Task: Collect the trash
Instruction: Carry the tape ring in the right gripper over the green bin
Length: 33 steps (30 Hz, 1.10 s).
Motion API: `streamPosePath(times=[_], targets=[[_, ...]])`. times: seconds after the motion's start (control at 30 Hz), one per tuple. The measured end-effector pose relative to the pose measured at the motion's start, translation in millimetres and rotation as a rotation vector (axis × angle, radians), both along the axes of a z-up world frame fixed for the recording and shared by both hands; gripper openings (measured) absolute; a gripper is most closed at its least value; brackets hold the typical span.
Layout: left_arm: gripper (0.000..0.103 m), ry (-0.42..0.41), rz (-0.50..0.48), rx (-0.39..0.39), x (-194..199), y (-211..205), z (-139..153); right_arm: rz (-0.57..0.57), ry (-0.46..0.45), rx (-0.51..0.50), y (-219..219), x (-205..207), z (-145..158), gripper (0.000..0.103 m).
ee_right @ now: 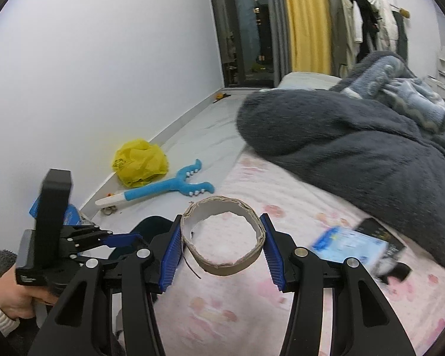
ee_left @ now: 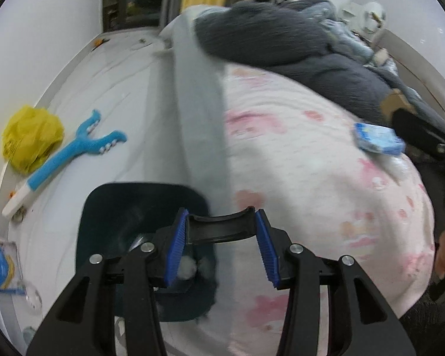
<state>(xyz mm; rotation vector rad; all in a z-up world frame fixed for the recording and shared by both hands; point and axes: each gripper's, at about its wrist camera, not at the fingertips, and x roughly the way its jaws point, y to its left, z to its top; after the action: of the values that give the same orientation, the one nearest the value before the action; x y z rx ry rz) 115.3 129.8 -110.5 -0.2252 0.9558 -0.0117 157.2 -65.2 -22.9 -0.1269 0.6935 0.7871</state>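
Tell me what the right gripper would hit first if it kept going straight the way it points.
Probably the pink floral bedsheet just beyond the cardboard ring held by the right gripper; depth is uncertain.

You're in a home bedroom: a bed with a pink sheet and dark blanket, yellow curtain at the window, clothes hanging behind.
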Motion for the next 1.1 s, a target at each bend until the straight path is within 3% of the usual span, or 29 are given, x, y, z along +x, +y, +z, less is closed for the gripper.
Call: streamPosePath(times=[0.37, 0.8, 1.0, 1.1], targets=[[0.049, 0.129, 0.130, -0.023, -12.1, 61.8, -35.3, 0.059, 0.021, 0.000, 46.8, -7.2, -3.9, 0.051], [0.050, 0.282, 0.194, -0.104, -23.2, 106.9, -70.3, 0.137, 0.056, -0.007, 101.5, -13.9, -15.9, 0.051], [0.051, 0.307, 0.199, -0.137, -30.9, 119.4, -76.6, 0.168, 0.073, -0.031, 124.9, -19.8, -27.2, 0.051], [0.056, 0.303, 0.193, -0.154, -35.9, 124.1, -75.6, 0.173, 0.094, -0.034, 133.8, -19.2, -33.8, 0.051]])
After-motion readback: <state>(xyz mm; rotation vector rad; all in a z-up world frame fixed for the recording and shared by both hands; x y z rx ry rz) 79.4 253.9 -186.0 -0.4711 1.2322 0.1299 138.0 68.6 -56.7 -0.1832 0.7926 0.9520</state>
